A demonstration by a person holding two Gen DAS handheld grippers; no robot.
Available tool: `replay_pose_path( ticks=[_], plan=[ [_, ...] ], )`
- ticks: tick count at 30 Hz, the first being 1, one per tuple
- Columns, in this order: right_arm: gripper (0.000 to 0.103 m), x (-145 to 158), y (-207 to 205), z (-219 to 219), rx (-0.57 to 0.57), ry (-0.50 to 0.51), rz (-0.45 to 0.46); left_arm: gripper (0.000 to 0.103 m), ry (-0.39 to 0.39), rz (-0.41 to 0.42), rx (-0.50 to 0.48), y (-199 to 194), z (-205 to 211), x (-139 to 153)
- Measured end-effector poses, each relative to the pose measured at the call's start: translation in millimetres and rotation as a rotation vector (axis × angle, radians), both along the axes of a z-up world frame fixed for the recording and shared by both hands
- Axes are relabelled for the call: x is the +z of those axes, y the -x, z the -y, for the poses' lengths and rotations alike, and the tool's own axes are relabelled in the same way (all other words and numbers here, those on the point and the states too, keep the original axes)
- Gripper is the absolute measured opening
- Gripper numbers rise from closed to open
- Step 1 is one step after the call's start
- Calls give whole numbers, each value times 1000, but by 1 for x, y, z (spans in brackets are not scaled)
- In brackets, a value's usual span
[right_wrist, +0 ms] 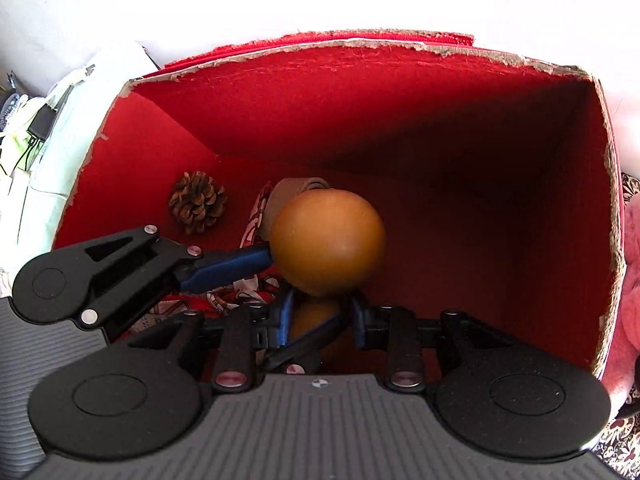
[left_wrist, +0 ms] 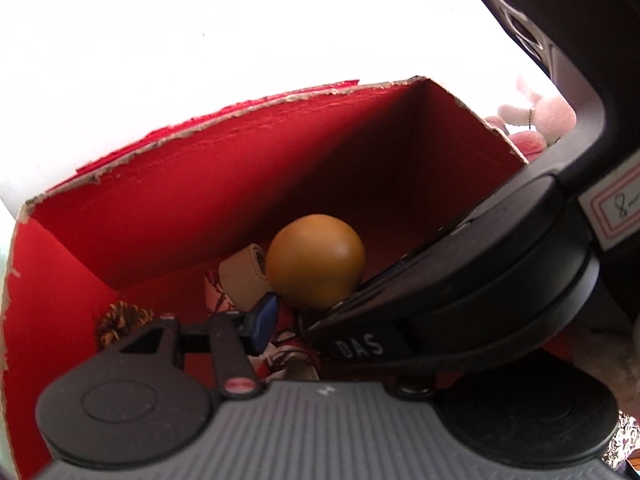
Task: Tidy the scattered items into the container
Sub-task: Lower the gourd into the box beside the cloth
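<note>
The right gripper [right_wrist: 320, 316] has its fingers gripping a brown gourd [right_wrist: 326, 240] low inside the red box [right_wrist: 400, 92], presumably for release; the left gripper [right_wrist: 276, 276] is open at nine o'clock.

The red cardboard box [right_wrist: 440, 128] with a torn rim is the landmark. A patterned dark cloth [right_wrist: 624, 436] covers the surface under it, showing at the box's right. A pink plush toy [right_wrist: 632, 280] lies just beside the box's right wall. To its left sits a pale green fabric bundle [right_wrist: 52, 152].
</note>
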State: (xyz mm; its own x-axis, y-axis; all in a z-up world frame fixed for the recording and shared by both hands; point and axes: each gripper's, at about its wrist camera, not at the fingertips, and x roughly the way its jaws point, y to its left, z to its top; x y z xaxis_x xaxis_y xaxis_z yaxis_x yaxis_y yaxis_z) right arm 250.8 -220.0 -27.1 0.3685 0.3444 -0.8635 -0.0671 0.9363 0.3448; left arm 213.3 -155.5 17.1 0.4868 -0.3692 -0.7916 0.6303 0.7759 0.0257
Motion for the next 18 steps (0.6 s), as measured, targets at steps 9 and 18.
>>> replay_pose_path(
  ticks=[9, 18],
  plan=[
    [35, -6, -13, 7, 26, -59, -77, 58, -70, 6, 46, -4, 3, 2],
    [40, -6, -10, 17, 37, -144, -95, 73, -112, 33, 49, -6, -4, 8]
  ],
)
